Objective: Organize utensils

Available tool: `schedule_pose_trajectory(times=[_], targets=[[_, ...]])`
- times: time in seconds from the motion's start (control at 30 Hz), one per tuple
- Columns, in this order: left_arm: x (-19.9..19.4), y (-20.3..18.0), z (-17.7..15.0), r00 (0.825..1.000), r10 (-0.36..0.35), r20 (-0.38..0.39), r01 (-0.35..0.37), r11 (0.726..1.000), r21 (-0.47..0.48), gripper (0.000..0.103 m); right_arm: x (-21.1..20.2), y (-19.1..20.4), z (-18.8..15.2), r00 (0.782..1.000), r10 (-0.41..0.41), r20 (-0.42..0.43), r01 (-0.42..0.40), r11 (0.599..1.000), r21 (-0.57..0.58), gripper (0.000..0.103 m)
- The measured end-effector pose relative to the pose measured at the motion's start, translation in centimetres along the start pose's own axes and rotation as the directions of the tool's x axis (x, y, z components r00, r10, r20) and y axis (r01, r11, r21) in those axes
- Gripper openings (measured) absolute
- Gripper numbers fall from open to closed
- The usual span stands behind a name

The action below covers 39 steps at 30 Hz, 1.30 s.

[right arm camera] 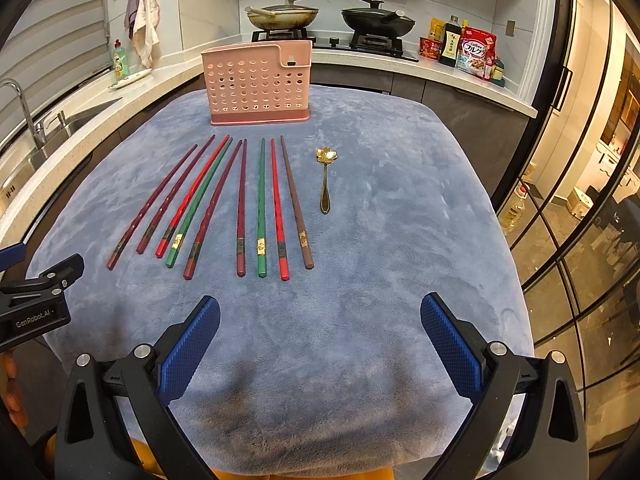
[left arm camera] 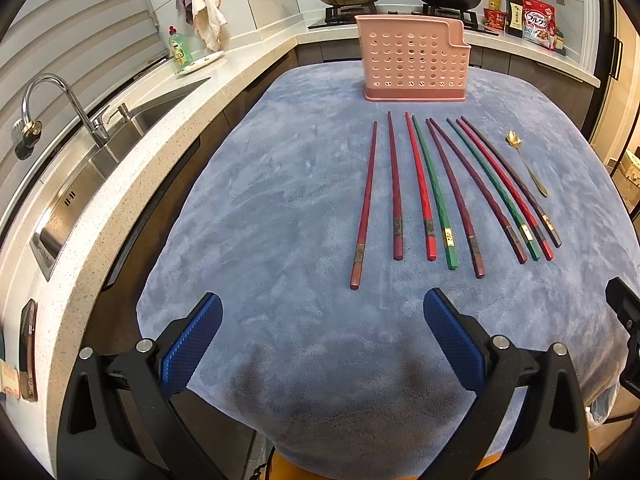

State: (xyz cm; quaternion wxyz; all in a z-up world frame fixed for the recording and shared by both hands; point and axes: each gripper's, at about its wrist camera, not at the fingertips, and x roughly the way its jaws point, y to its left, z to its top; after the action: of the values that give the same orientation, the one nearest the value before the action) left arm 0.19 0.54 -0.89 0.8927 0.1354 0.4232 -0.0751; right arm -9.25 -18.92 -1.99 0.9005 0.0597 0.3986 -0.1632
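Observation:
Several chopsticks [left arm camera: 436, 196] [right arm camera: 240, 204] in dark red, red, green and brown lie side by side on the blue cloth. A small gold spoon [left arm camera: 526, 162] [right arm camera: 325, 178] lies to their right. A pink perforated utensil holder [left arm camera: 414, 60] [right arm camera: 258, 82] stands upright behind them. My left gripper [left arm camera: 322, 312] is open and empty, near the cloth's front edge, short of the chopsticks. My right gripper [right arm camera: 320, 314] is open and empty, also short of them.
A blue plush cloth [left arm camera: 260, 208] [right arm camera: 400, 220] covers the table. A sink with faucet [left arm camera: 80, 116] is on the counter at left. Two pans [right arm camera: 328, 16] sit on the stove behind. Food packets [right arm camera: 472, 52] stand at the back right. Glass doors [right arm camera: 580, 200] are to the right.

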Motion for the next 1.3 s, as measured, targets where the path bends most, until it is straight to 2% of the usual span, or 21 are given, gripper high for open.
schedule_pose_trajectory(times=[1.3], targets=[[0.02,-0.19,-0.19,1.000,-0.011,-0.014,0.011,1.000,-0.010,0.096,0.01,0.43,-0.27,1.000,-0.004,-0.003,0.004,1.000,-0.007,0.096]])
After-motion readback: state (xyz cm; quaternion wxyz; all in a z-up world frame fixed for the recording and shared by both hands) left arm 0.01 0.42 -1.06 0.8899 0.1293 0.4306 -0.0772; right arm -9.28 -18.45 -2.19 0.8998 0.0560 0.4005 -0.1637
